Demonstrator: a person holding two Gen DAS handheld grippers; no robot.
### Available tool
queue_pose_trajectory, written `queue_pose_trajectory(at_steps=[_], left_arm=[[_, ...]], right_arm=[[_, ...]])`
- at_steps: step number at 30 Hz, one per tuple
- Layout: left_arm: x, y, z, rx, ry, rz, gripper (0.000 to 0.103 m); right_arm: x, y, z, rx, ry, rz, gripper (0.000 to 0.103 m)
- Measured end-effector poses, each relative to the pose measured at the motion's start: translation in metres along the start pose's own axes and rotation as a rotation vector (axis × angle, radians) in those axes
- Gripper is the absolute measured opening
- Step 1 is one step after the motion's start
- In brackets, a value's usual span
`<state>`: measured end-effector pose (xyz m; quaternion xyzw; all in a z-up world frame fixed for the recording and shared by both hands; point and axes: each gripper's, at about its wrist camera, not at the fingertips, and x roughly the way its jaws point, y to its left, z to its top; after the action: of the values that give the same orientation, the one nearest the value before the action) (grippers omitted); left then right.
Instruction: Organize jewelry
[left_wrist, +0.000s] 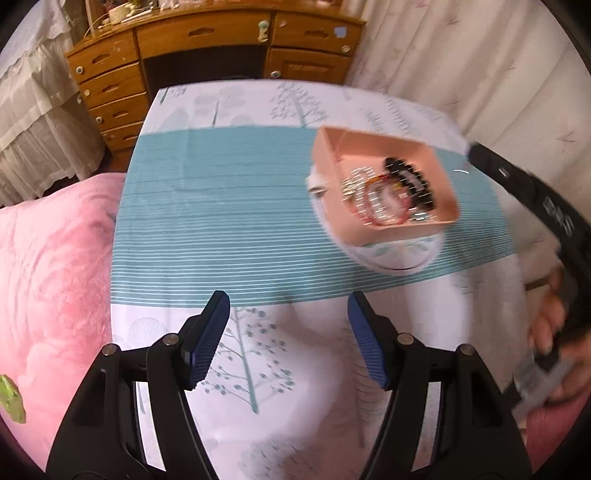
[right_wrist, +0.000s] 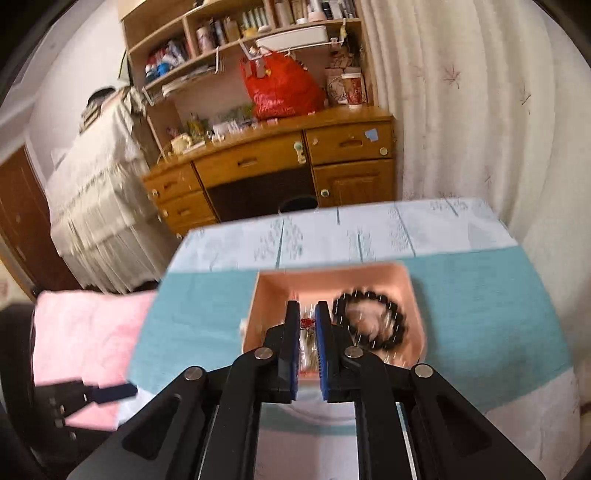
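Observation:
A pink box (left_wrist: 373, 147) sits on the cloth-covered table (left_wrist: 221, 206), partly on a clear round dish (left_wrist: 391, 258). It holds a black bead bracelet (left_wrist: 410, 177), a red bracelet (left_wrist: 380, 206) and silvery pieces. My left gripper (left_wrist: 288, 332) is open and empty, low over the near table, left of the box. In the right wrist view the box (right_wrist: 369, 280) and black bracelet (right_wrist: 369, 321) lie just ahead. My right gripper (right_wrist: 307, 314) hovers over the box's near edge, jaws nearly closed with a narrow gap, nothing held. Both views are motion-blurred.
A pink blanket (left_wrist: 51, 277) lies left of the table. A wooden dresser (right_wrist: 277, 162) with shelves and a red bag (right_wrist: 280, 88) stands beyond the far edge. White curtains (right_wrist: 480, 110) hang to the right. The left gripper shows at lower left in the right wrist view (right_wrist: 110, 393).

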<state>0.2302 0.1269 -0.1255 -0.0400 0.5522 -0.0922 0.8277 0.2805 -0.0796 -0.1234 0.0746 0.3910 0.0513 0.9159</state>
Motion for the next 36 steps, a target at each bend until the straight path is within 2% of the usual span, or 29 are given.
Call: queue_pose_trajectory(at_steps=[1, 2, 4, 6, 8, 10, 14, 17, 21, 25, 29, 31, 32, 36], left_arm=[[-0.009, -0.003, 0.001, -0.002, -0.003, -0.011, 0.064], [-0.019, -0.006, 0.001, -0.008, -0.011, -0.016, 0.064], [-0.036, -0.010, 0.000, -0.015, -0.027, -0.016, 0.064], [-0.051, -0.016, -0.003, -0.005, -0.045, -0.012, 0.064], [-0.060, -0.021, -0.005, 0.004, -0.056, 0.002, 0.064], [-0.068, -0.027, -0.008, 0.017, -0.057, 0.025, 0.064], [-0.076, -0.050, -0.019, 0.040, -0.025, 0.070, 0.064], [-0.083, -0.073, -0.032, 0.053, -0.011, 0.014, 0.064], [-0.091, -0.106, -0.047, 0.002, -0.006, -0.001, 0.064], [-0.096, -0.139, -0.065, -0.047, -0.019, 0.009, 0.064], [-0.105, -0.175, -0.084, -0.001, -0.107, 0.078, 0.065], [-0.111, -0.193, -0.093, 0.030, -0.133, 0.112, 0.074], [-0.113, -0.198, -0.095, 0.037, -0.137, 0.115, 0.083], [-0.128, -0.220, -0.100, 0.069, -0.168, 0.114, 0.087]], right_arm=[[-0.004, -0.005, 0.009, 0.018, 0.007, -0.001, 0.033], [-0.008, -0.012, 0.018, 0.041, 0.012, 0.005, 0.040], [-0.023, -0.023, 0.028, 0.074, 0.005, 0.030, 0.041], [-0.038, -0.034, 0.031, 0.101, 0.012, 0.037, 0.053], [-0.052, -0.044, 0.027, 0.124, 0.039, 0.047, 0.079], [-0.066, -0.058, 0.013, 0.152, 0.084, 0.057, 0.094], [-0.087, -0.079, -0.027, 0.187, 0.233, 0.025, 0.097], [-0.107, -0.091, -0.056, 0.192, 0.316, 0.004, 0.102], [-0.136, -0.106, -0.082, 0.180, 0.396, -0.008, 0.102], [-0.174, -0.112, -0.102, 0.136, 0.395, 0.016, 0.103], [-0.212, -0.123, -0.111, 0.074, 0.367, 0.014, 0.103], [-0.230, -0.129, -0.113, 0.064, 0.359, 0.013, 0.103], [-0.237, -0.132, -0.111, 0.059, 0.354, 0.010, 0.103], [-0.270, -0.146, -0.107, 0.055, 0.328, 0.007, 0.103]])
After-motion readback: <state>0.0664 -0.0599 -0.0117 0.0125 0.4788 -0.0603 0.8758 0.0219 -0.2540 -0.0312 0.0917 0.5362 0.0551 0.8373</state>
